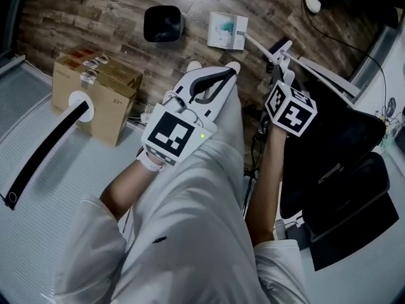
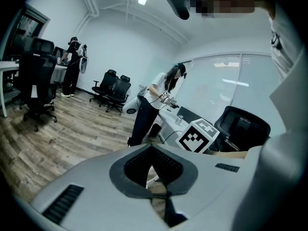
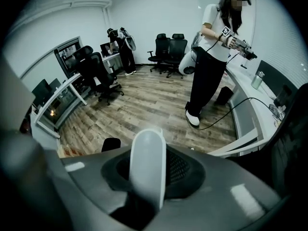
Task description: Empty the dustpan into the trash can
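In the head view a black trash can [image 1: 163,23] stands on the wood floor at the top. Right of it sits the white dustpan [image 1: 228,30], with something teal in it. Its thin white handle [image 1: 261,47] runs up to my right gripper [image 1: 281,54], which is shut on it. The right gripper view shows the rounded white handle [image 3: 147,153] between the dark pads of the right gripper [image 3: 150,179], and the trash can [image 3: 111,144] beyond on the left. My left gripper [image 1: 213,68] hovers left of the right one, shut with nothing in it. In its own view the left gripper [image 2: 153,158] points across the room.
A cardboard box [image 1: 95,92] stands at the left, with a long black-and-white object [image 1: 47,145] lying on a pale surface. A black office chair [image 1: 342,170] crowds the right side. Another person [image 3: 211,47] stands by a white desk [image 3: 243,141]; more chairs [image 3: 168,47] stand further back.
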`<move>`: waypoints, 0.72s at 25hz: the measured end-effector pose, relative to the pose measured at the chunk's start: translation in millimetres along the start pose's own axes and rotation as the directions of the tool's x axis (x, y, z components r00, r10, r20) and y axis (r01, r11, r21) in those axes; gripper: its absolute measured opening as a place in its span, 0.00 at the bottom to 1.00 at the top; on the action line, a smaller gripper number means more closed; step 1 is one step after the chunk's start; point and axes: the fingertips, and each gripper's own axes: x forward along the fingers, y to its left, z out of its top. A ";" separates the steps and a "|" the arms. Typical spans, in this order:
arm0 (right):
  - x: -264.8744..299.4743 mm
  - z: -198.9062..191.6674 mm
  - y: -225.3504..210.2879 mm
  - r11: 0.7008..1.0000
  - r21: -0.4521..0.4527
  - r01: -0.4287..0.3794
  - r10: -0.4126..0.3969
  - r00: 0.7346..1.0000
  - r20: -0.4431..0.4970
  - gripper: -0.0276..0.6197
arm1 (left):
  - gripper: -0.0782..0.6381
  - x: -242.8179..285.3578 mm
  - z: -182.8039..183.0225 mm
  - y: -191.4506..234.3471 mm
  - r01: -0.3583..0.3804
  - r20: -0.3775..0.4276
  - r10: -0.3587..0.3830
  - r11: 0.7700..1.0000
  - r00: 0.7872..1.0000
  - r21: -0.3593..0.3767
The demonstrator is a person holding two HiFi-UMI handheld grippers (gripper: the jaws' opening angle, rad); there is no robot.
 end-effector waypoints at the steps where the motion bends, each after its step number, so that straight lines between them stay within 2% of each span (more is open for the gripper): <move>1: -4.3 4.2 0.1 1.000 0.003 -0.003 0.003 1.000 0.006 0.22 | 0.12 -1.3 5.6 0.7 -0.005 0.004 0.005 1.000 1.000 0.010; 7: -44.8 4.1 -1.0 1.000 0.011 -0.011 0.011 1.000 0.029 0.22 | 0.12 -20.3 17.4 -7.1 -0.018 0.008 0.018 0.999 1.000 0.029; 18: -106.5 24.4 23.4 0.997 -0.070 -0.022 0.030 0.994 0.109 0.22 | 0.12 -57.3 43.7 -16.8 -0.026 0.056 0.022 0.997 0.998 0.068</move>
